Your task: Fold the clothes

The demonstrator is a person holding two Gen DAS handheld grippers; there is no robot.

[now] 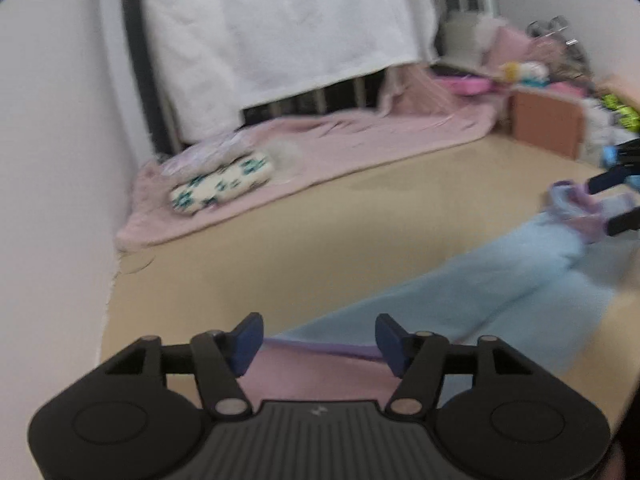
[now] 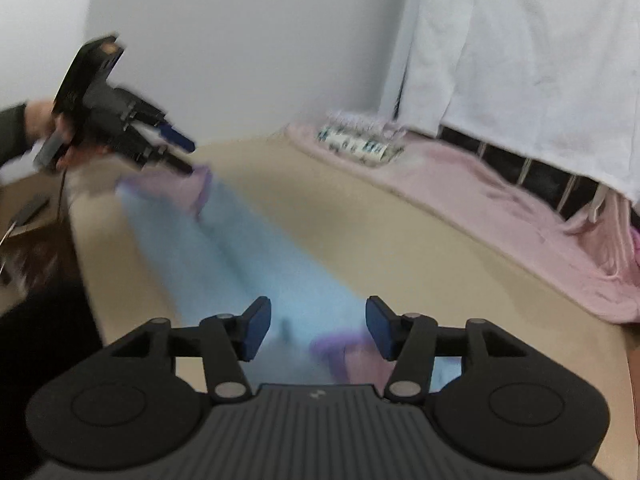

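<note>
A long light-blue garment (image 1: pixel 480 280) lies stretched across the beige surface (image 1: pixel 280 248), with a pink and purple end at each gripper. My left gripper (image 1: pixel 318 340) hangs open just over the pink end (image 1: pixel 320 376), pads apart and not pressing the cloth. The other purple end (image 1: pixel 576 204) lies at the right gripper (image 1: pixel 608 200), seen at the far right edge. In the right wrist view my right gripper (image 2: pixel 318 328) is open above the blue garment (image 2: pixel 256 256) and a purple fold (image 2: pixel 336 348). The left gripper (image 2: pixel 186 155), held by a hand, hovers over the far end.
A pink blanket (image 1: pixel 360 144) runs along the back, with a white and teal patterned packet (image 1: pixel 220 182) on it. A white sheet (image 1: pixel 280 32) hangs over a railed frame. The wall (image 1: pixel 60 160) stands at the left. A brown box (image 1: pixel 548 120) and clutter sit at the right.
</note>
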